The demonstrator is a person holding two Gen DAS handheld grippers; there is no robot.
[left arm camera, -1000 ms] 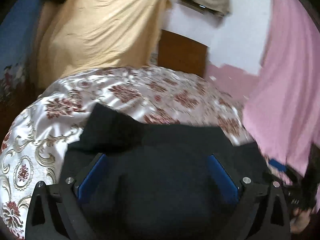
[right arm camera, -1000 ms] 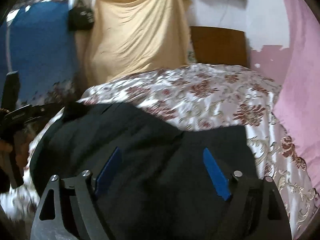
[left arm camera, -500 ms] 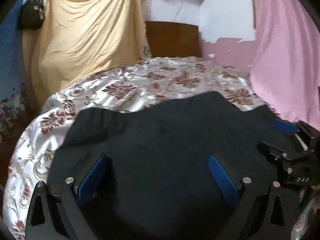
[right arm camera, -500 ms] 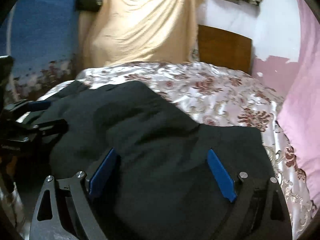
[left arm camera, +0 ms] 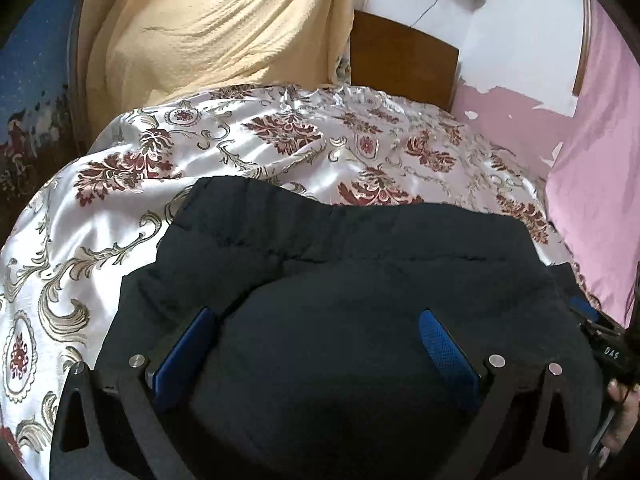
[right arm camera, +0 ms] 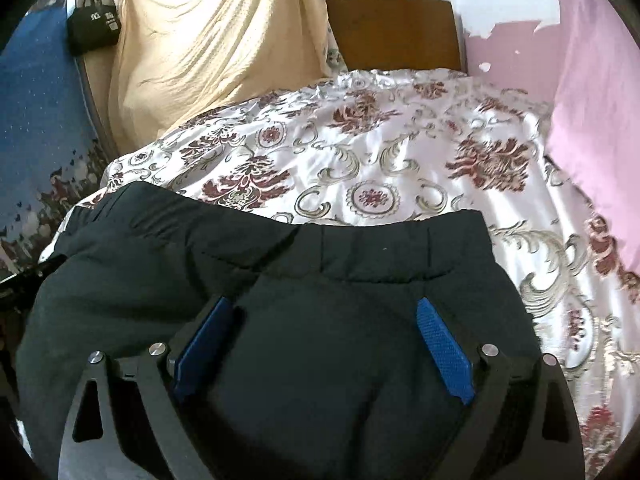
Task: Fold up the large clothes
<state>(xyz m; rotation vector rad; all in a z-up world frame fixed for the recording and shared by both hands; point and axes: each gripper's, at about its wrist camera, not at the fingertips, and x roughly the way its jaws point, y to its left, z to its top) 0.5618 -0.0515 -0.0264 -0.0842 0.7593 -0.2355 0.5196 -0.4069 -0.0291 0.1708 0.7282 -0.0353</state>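
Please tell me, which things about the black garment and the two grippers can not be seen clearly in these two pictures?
- Black garment: its near part is cut off by the bottom edge and covered by the gripper frames in both wrist views, so its type is unclear.
- Left gripper and right gripper: jaws stand wide, the right opening; whether the pads touch the cloth cannot be told, black on black.

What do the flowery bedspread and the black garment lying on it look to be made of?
Bedspread: looks like satin, silk or synthetic, glossy; bright sheen along its wrinkles, woven-looking maroon and gold floral motifs.
Black garment: seems a thick matte fabric, perhaps padded or fleece; no shine, soft puffy folds, a stitched band along its far edge.
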